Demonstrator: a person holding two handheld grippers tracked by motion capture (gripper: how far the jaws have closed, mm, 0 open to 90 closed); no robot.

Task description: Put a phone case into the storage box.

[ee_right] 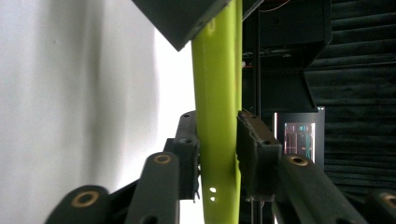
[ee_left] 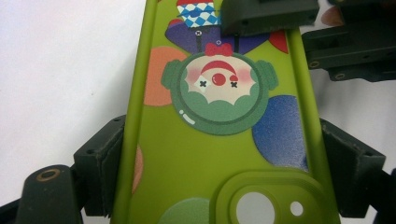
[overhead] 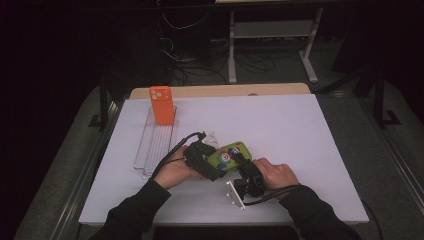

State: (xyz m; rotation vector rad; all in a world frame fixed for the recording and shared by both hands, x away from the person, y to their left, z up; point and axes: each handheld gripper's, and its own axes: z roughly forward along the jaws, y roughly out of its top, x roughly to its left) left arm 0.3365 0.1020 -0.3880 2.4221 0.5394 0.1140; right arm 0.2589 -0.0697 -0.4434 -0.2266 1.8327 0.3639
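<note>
Clear tray, table left: orange phone case upright at its far end. Green clown-print phone case, table centre: left gripper jaws clamp its side edges; right gripper jaws pinch front and back.

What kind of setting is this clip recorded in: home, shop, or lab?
Most likely a lab or recording room: a white board laid over a wooden tabletop, dark surroundings with loose cables on the floor, and a lit monitor screen behind.
</note>
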